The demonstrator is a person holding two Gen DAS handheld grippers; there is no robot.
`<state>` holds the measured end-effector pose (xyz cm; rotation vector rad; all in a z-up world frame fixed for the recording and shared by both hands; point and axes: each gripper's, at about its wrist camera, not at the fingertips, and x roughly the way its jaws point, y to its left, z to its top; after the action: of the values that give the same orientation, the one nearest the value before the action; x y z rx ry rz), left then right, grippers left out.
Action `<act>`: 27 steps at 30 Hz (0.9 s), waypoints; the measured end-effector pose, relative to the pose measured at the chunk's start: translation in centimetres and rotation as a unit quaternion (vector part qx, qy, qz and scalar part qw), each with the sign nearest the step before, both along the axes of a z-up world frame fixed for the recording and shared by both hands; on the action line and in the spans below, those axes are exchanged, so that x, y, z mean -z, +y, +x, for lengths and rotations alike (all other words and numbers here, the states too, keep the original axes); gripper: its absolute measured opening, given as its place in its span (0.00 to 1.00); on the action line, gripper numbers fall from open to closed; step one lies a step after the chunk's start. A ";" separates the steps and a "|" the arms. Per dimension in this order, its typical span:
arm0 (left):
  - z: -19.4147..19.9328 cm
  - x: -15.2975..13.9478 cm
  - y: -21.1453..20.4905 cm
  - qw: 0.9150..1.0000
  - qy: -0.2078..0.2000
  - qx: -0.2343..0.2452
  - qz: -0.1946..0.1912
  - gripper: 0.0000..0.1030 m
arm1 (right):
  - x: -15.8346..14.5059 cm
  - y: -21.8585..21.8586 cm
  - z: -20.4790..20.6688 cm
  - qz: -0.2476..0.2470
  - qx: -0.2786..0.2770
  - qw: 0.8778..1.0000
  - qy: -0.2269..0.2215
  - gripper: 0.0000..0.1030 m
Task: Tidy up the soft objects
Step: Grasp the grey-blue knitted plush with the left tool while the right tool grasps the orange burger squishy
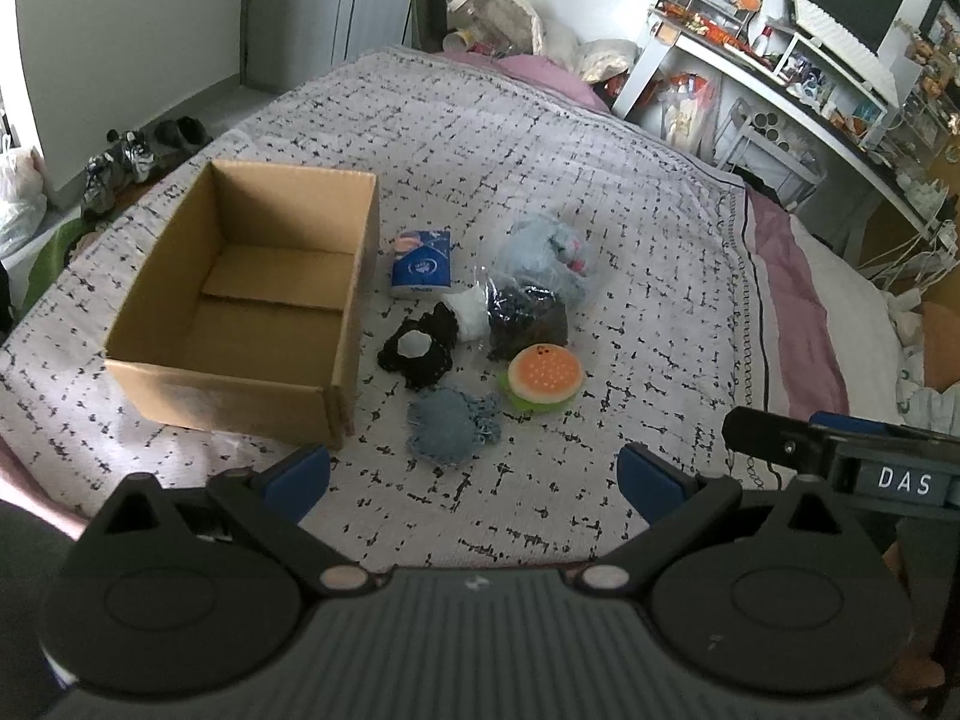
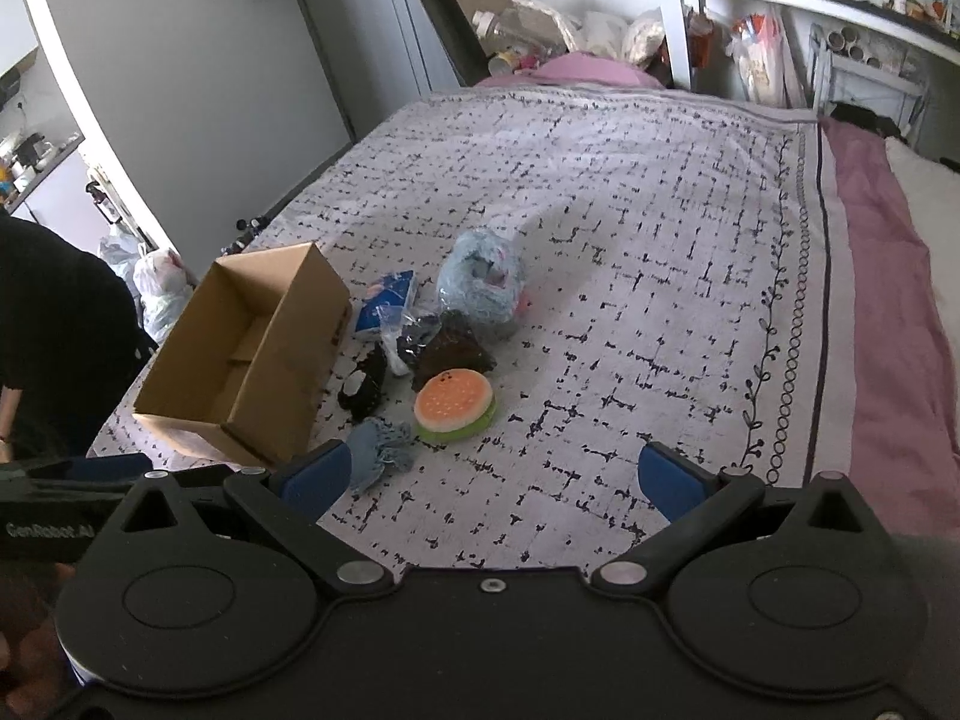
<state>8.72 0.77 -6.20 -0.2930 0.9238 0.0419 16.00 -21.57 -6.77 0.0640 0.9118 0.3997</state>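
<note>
The left gripper (image 1: pixel 474 477) has a matte black body with a ribbed grey centre panel, two round black discs, silver pivot pins and blue finger pads (image 1: pixel 297 480). The right gripper (image 2: pixel 492 477) is built alike, black with a single centre screw and blue pads (image 2: pixel 669 480). White lettering reads "DAS" on one side bar and "GenRobot.AI" on the other.
</note>
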 end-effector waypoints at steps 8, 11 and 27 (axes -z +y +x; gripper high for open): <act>2.1 2.2 -0.1 1.000 0.011 -0.006 -0.010 0.96 | 1.6 0.2 2.2 0.019 0.014 1.000 0.016 1.00; 2.8 2.9 0.0 1.000 0.014 -0.009 -0.012 0.96 | 2.4 0.1 3.0 0.029 0.021 0.999 0.023 1.00; 6.4 7.6 -0.2 0.997 0.053 -0.029 -0.038 0.78 | 6.6 1.3 7.5 0.081 0.016 0.993 0.084 0.99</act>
<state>15.15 0.57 -13.83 -0.3917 1.0239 0.0759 23.55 -20.32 -13.40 0.2635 1.0412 0.4416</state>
